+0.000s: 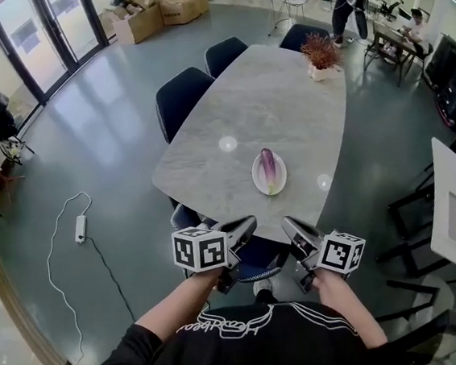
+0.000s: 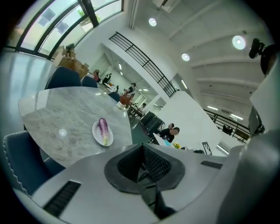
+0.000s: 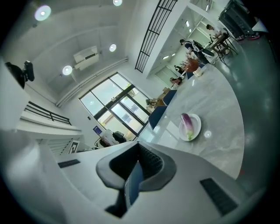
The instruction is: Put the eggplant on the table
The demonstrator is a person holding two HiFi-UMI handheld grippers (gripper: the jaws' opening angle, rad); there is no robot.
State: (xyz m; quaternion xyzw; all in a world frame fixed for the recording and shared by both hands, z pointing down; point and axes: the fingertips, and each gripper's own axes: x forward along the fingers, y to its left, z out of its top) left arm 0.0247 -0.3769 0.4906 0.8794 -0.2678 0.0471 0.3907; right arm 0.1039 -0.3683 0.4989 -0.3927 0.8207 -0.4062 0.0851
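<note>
**Eggplant on its plate, both grippers shut and empty**

Nearest the person, the left gripper point(image 1: 245, 226) and the right gripper point(image 1: 292, 229) are held side by side close to the body, short of the table's near edge. Each gripper view shows its jaws pressed together with nothing between them. Just beyond them a blue chair point(image 1: 256, 257) is tucked under the near end of the table point(image 1: 260, 101).

Farther on, toward the near right part of the tabletop, a white plate point(image 1: 257, 181) carries the eggplant point(image 1: 268, 169), lying lengthwise with its green stem end nearest. A small potted plant point(image 1: 320, 52) stands at the far end.

The task looks unstarted: the eggplant is untouched, well apart from both grippers. Reaching, opening, gripping it and setting it on the bare tabletop all remain.
</note>
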